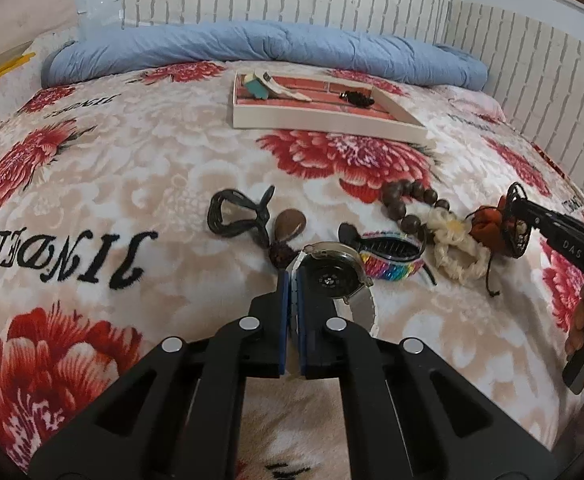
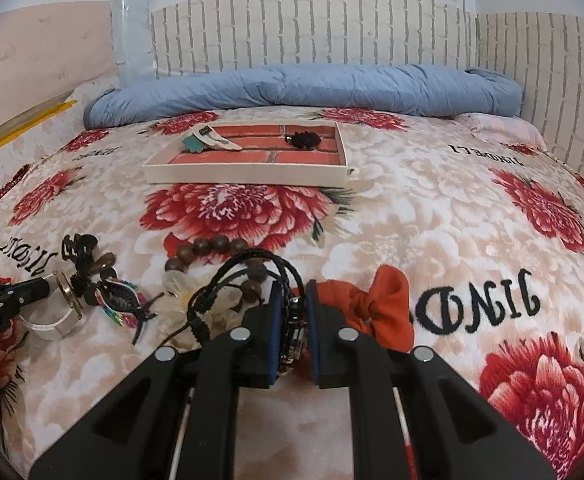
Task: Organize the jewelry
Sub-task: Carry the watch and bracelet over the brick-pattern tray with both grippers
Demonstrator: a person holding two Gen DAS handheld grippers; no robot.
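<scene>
My left gripper (image 1: 292,280) has its fingers (image 1: 281,300) clenched on the strap of a silver watch (image 1: 334,274); the pads hide where the band is pinched, and the rest of the strap curls out of sight behind the right finger. My right gripper (image 2: 292,308) is clamped on a black braided bracelet (image 2: 247,270), whose cord loops stand up above the pads, while the part caught between them is too dark to make out.

Just beyond, across the near middle of the bed (image 1: 91,168), lies the loose cluster: a rainbow-striped hair clip (image 1: 388,258), a cream flower scrunchie (image 1: 458,246), a brown bead bracelet (image 1: 408,200), an orange bow scrunchie (image 2: 376,306) partly covered by my right fingers (image 2: 324,320), and a black claw clip (image 1: 237,212).

Toward the far edge sits the tray (image 1: 324,120), white-walled with a brick-pattern floor, holding a small black piece (image 1: 356,98) I cannot identify and a teal-and-cream item (image 1: 269,86).
</scene>
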